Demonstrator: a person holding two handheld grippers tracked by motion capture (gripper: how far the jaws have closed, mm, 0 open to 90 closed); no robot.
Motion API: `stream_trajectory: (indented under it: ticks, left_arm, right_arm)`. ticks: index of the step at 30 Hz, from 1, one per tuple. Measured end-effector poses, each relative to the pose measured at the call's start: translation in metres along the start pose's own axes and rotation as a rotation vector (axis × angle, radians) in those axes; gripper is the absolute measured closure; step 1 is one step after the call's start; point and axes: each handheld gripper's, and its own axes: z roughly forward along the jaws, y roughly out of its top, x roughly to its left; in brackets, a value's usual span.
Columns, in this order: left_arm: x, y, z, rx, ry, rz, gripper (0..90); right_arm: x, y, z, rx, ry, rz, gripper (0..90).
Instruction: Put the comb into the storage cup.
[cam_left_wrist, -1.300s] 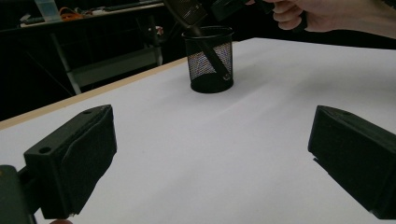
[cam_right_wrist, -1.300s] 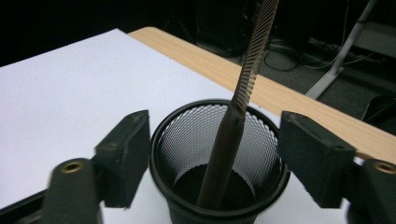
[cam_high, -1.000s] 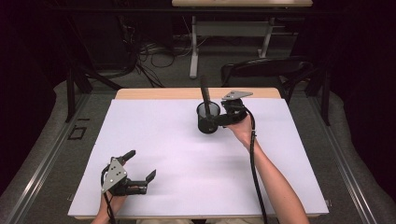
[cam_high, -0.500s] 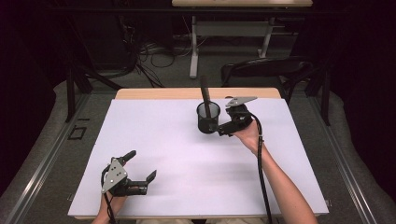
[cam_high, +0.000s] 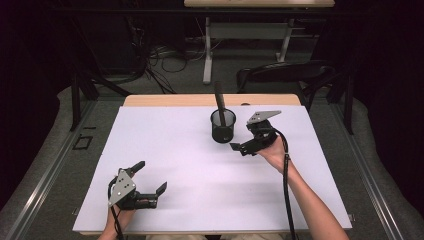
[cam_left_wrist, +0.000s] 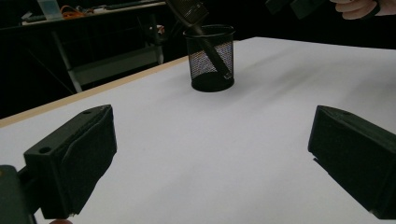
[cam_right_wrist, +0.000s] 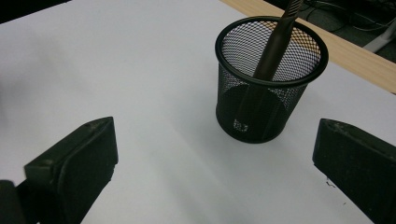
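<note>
**Mesh cup loaded, both grippers empty**

No legible writing. The black mesh cup (cam_high: 223, 126) stands toward the far edge of the white table (cam_high: 165, 150) and holds one dark stick-shaped tool (cam_high: 220, 102), leaning. The right gripper (cam_high: 245, 145), just beside the cup, has just been opening: jaws wide, empty. The left gripper (cam_high: 150, 181) rests near the front edge, jaws wide, empty.

The table (cam_high: 165, 150) has a white top with a wooden strip along its far edge. A black mesh cup (cam_high: 223, 126) stands near that strip.
</note>
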Motion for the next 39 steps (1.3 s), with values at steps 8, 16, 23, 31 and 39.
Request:
stream_trajectory:
  ticks: [8,16,23,31,39]
  left_arm:
    - [-0.001,0.000,0.001,0.002,-0.004,0.002,1.2]
    - [-0.001,0.000,0.000,0.002,0.000,0.006,1.2]
    - [-0.001,0.000,0.000,0.003,-0.001,0.004,1.2]
    - [-0.001,0.000,0.000,0.005,-0.001,0.004,1.2]
    - [-0.001,0.000,0.000,0.008,-0.001,0.000,1.2]
  right_arm:
    - [0.004,-0.010,-0.013,0.009,0.015,-0.003,0.0]
    - [0.008,-0.025,-0.020,0.023,0.022,0.003,0.0]
    - [0.010,-0.037,-0.026,0.037,0.026,0.003,0.0]
    - [0.015,-0.053,-0.035,0.038,0.016,0.002,0.0]
    - [0.019,-0.067,-0.042,0.020,-0.004,0.009,0.0]
